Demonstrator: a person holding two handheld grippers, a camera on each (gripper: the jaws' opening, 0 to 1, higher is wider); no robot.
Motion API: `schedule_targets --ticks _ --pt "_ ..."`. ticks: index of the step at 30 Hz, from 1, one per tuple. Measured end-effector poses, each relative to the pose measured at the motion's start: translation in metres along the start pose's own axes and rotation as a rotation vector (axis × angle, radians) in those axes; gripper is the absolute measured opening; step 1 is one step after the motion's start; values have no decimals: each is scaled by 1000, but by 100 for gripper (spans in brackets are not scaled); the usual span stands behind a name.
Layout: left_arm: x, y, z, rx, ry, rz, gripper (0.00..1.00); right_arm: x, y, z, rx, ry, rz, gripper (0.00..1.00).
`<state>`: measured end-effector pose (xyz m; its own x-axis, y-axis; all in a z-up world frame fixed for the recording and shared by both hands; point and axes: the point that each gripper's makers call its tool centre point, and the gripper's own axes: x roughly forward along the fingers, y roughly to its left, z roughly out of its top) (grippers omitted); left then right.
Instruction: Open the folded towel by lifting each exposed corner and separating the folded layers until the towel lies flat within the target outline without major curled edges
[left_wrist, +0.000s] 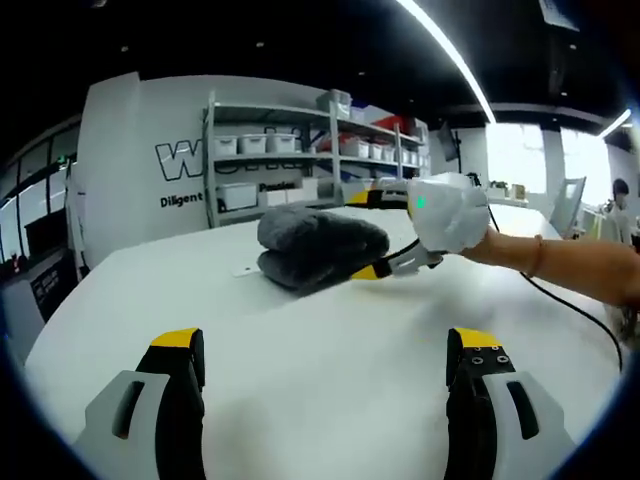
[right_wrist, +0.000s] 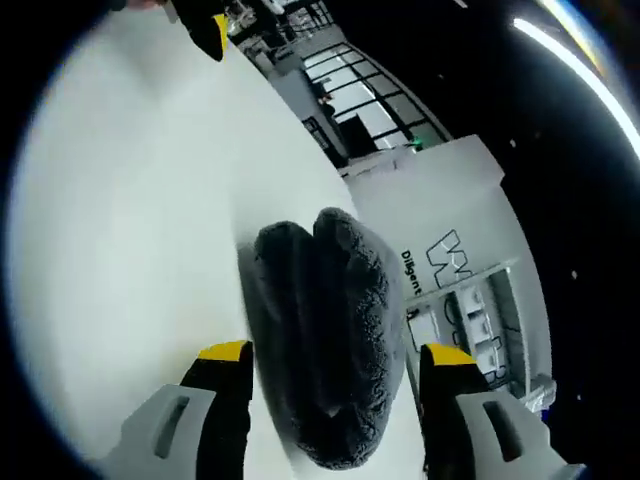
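In the left gripper view, the left gripper (left_wrist: 328, 375) is seen low over a white table (left_wrist: 300, 340), its yellow-tipped jaws spread wide with nothing between them. Beyond it, the folded towel (left_wrist: 318, 246) lies on the table as a dark grey, plush bundle of two thick stacked layers. To its right, the right gripper (left_wrist: 385, 268) is seen from the side, held by a person's hand (left_wrist: 452, 212) in a white covering, a bare forearm and a cable trailing off to the right. Its jaws are level with the towel's right end, one above and one below the lower layer. A shelving rack (left_wrist: 310, 150) with white bins and a lettered wall are shown behind.

In the right gripper view, the towel (right_wrist: 325, 340) is shown close up, rolled sideways with the camera. The fluffy pile and the crease between its two layers are plainly seen. The right gripper (right_wrist: 332, 365) is parted around the near end of the towel, which lies between the jaws without being pinched. The left gripper's yellow tip (right_wrist: 215, 30) is cut off at the upper edge. Whether a target outline is marked on the table cannot be made out.
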<state>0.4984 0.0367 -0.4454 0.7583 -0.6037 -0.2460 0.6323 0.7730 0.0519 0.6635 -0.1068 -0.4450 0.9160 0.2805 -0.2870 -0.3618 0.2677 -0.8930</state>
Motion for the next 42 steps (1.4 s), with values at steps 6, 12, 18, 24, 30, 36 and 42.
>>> schedule_targets --ticks 6,12,18,24,30,36,42 --pt "-1 1 0 -2 -3 5 99 7 2 -5 38 28 9 63" --pt "-1 -1 3 5 -8 3 99 10 1 -9 21 50 0 52" --pt "-2 0 5 2 -14 4 99 11 -2 -8 7 52 -20 36" --pt "-3 0 7 -4 -25 1 99 13 0 -8 13 39 -19 27" --pt "-1 3 2 -18 -12 6 99 10 -2 -6 21 37 -13 24" --pt "-3 2 4 -17 -18 5 99 -3 7 -3 21 22 1 23" --pt "-2 0 4 -10 -18 3 99 -14 11 -2 24 -7 15 24"
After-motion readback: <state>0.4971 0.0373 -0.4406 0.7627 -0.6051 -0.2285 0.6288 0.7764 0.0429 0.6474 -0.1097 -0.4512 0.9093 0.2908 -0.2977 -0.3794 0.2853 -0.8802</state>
